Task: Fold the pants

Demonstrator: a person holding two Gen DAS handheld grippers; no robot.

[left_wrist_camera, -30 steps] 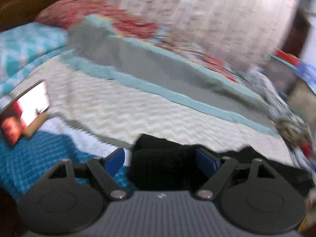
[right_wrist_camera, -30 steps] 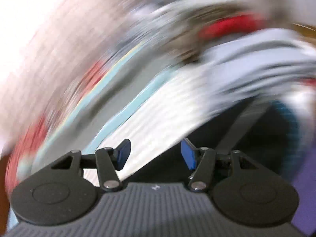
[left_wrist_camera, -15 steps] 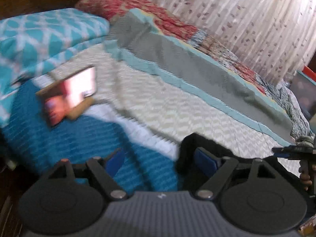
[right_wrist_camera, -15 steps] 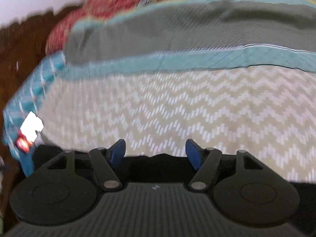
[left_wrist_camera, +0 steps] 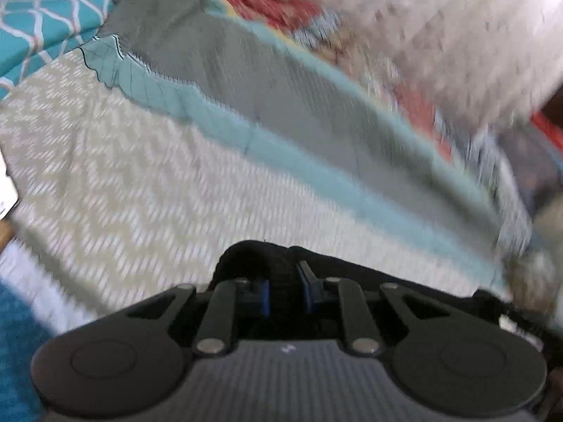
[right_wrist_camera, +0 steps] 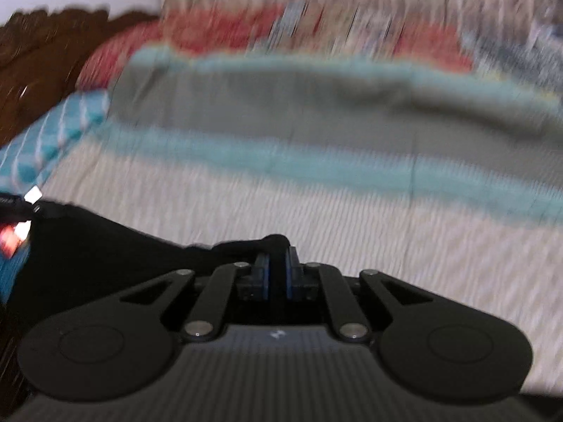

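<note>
The left tool [left_wrist_camera: 284, 290] is seen nearly closed, black cloth pinched between its blue pads. The right tool [right_wrist_camera: 278, 276] is likewise clamped on black cloth.

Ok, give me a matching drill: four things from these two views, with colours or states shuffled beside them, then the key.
1. left gripper
2. pants
3. pillow
4. bedspread

A. teal with white lattice
B. shut on black cloth
C. beige zigzag
D. black, pinched at both grippers

Pairs: 1-B, 2-D, 3-A, 4-C. The right gripper is likewise shut on the pants.
</note>
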